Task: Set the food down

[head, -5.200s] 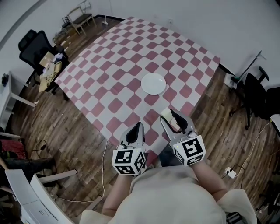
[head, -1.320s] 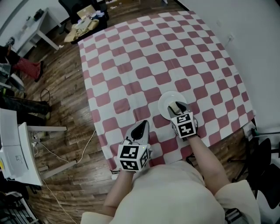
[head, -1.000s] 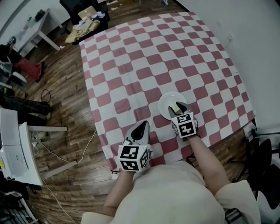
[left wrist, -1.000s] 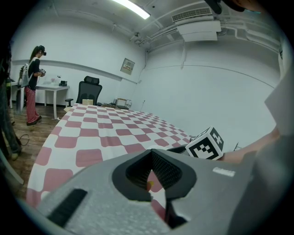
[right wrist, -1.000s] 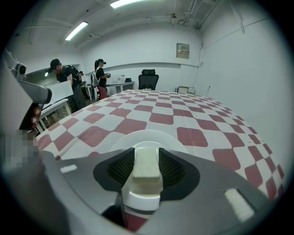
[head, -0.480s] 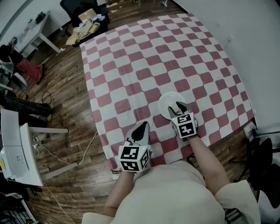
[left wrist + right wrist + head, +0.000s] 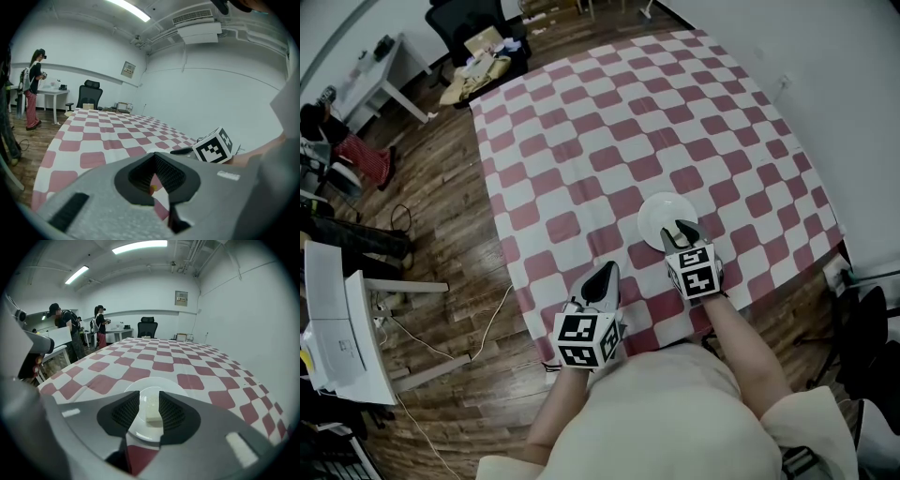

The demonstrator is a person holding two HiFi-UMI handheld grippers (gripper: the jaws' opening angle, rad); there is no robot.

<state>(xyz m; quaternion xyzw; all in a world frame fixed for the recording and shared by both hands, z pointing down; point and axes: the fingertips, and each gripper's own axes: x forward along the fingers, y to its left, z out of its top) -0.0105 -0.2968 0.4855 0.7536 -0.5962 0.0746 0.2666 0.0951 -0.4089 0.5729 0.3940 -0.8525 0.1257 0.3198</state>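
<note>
One small pale block of food [image 7: 152,409] is all I'm dealing with, and it lies flat on the white plate [image 7: 139,383], a little right of centre. My right gripper [image 7: 146,400] hangs just over it. Its jaws stand apart and have just been narrowing a touch, with the block showing in the gap between them, but neither pad presses on it. It rests on the plate alone, so I'd call it set down.

It looks light and soft to me, maybe crumbly at the corners, certainly nothing to squeeze hard. If I take it again, I go across its two long flat sides, low down, with only a gentle pinch.

My left gripper [image 7: 602,279] sits low and idle, jaws together with nothing in them, well apart from the plate on its left.

Now for room. The plate's rim is shallow, so I expect no snag if I draw straight back and up. The plate sits near the checked cloth [image 7: 581,150]'s close edge, just ahead of my body, so a nudge toward me is the risk. Beyond it and off to the left the cloth runs wide, nothing standing on it that I can see.
</note>
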